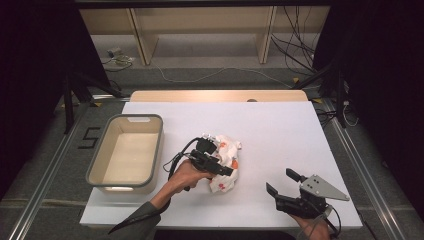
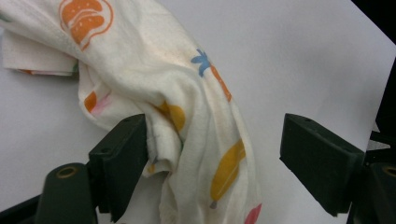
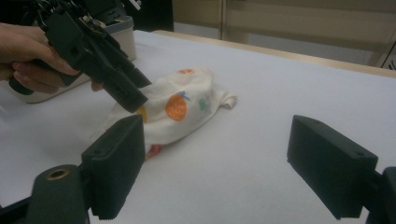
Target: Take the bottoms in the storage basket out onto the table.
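Clearly the cloth (image 1: 225,162), crumpled mid-tabletop (image 1: 280,135) right of the bin (image 1: 127,152), could snag: a fold drapes against one pad of the left gripper (image 2: 212,154), whose jaws stand wide and grip nothing, so lifting away might drag it. That hand angles the gripper down over the cloth. The right gripper (image 1: 286,183) rests low near the front edge, open and empty.

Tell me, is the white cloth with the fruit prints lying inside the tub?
No, the cloth lies bunched on the white table, to the right of the tub.
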